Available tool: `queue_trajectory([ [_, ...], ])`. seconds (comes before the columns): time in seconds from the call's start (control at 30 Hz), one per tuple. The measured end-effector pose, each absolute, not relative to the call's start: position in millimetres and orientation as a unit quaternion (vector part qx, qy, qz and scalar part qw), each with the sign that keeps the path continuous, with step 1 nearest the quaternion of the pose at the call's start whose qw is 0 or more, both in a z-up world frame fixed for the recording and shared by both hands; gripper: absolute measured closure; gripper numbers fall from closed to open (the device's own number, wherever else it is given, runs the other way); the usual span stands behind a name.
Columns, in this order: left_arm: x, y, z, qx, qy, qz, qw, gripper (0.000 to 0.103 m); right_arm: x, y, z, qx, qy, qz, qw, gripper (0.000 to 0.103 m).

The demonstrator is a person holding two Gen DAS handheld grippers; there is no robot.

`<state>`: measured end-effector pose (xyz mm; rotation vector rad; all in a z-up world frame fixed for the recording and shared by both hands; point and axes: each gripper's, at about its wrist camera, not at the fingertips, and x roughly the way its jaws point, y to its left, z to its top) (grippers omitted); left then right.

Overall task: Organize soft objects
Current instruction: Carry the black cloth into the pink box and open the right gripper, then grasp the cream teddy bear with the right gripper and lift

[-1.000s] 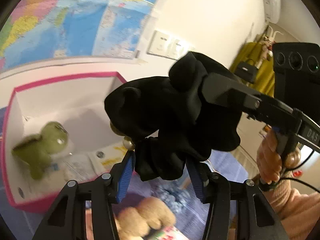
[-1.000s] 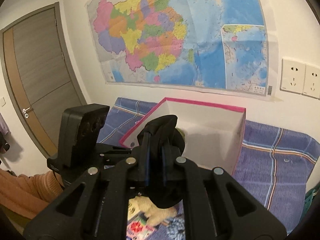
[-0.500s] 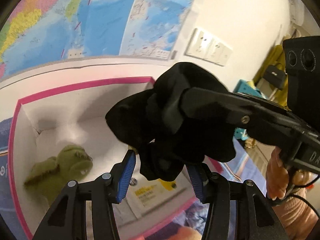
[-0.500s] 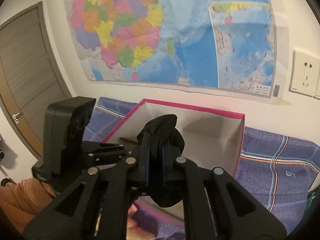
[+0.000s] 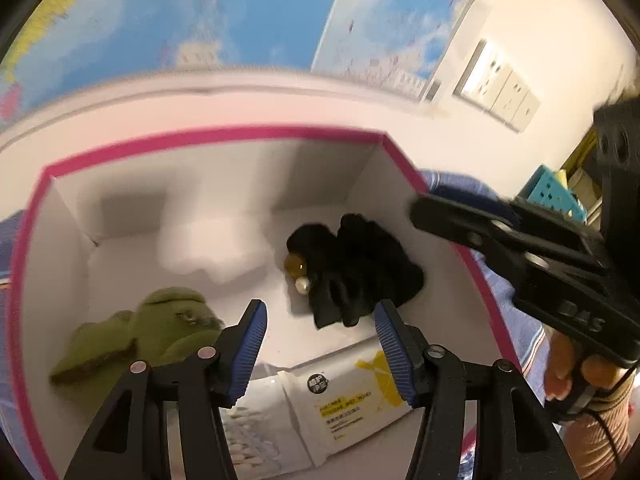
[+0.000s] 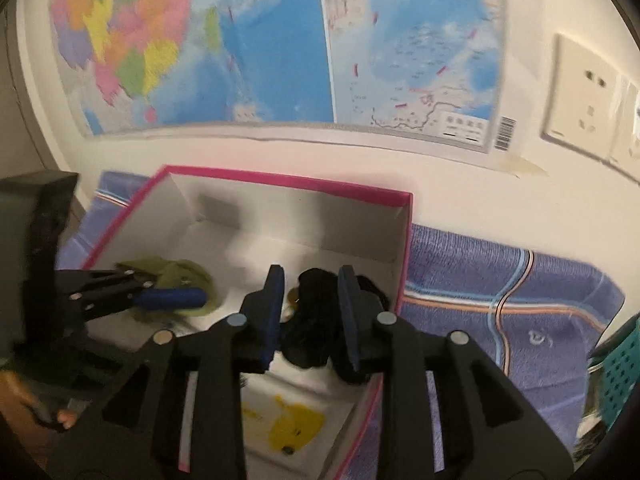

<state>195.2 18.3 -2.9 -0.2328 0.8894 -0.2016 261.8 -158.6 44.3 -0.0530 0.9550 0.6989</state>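
Both grippers hang over the open box with nothing between their pads; the left gripper [image 5: 320, 338] has its blue-padded jaws parted wide, having just been opening, and the black scrunchie [image 5: 356, 270] lies on the box floor beyond its tips, clear of both pads; the right gripper [image 6: 310, 312] has also just been opening, its jaws now a narrow gap apart, and through that gap the same black scrunchie [image 6: 316, 296] shows lying below, though whether the pads still brush it cannot be told from this view; a gold bead and a pearl bead sit at the scrunchie's left edge; it rests in the right-hand part of the pink-rimmed white box [image 5: 208, 136], close to the right wall; a green plush toy [image 5: 136, 334] lies in the left part of the box, well apart from the scrunchie; a packet of wet wipes [image 5: 344, 400] with a yellow mark lies flat at the near side, just under the left gripper's fingers; the box stands on a blue striped cloth [image 6: 500, 296] against a wall carrying a large coloured map [image 6: 280, 40] and pale wall sockets [image 6: 580, 100]; a hand [image 5: 560, 368] holds the right gripper's handle at the right edge.
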Motion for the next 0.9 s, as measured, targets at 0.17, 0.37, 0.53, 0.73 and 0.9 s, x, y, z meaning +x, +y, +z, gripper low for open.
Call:
queue_trajectory([
  [0.17, 152.0, 24.9, 17.1, -0.107, 0.376, -0.132, 0.911, 0.045, 206.2, -186.0, 70.9, -0.002, 0.422, 0.381, 0.822, 0.062],
  [0.37, 100.6, 30.5, 31.3, -0.115, 0.34, -0.179, 0.916, 0.041, 137.8, -203.8, 78.4, 0.039, 0.425, 0.467, 0.774, 0.058],
  [0.53, 64.9, 33.8, 19.8, -0.122, 0.343, -0.179, 0.914, 0.04, 106.2, -194.9, 47.5, 0.015, 0.478, 0.454, 0.752, 0.052],
  [0.73, 48.5, 31.6, -20.9, -0.139, 0.4, -0.179, 0.888, 0.04, 95.1, -196.4, 11.1, 0.055, 0.531, 0.438, 0.723, 0.049],
  [0.9, 39.0, 25.3, -48.4, -0.151, 0.434, -0.18, 0.87, 0.04, 94.5, -197.9, -9.1, 0.093, 0.56, 0.422, 0.707, 0.047],
])
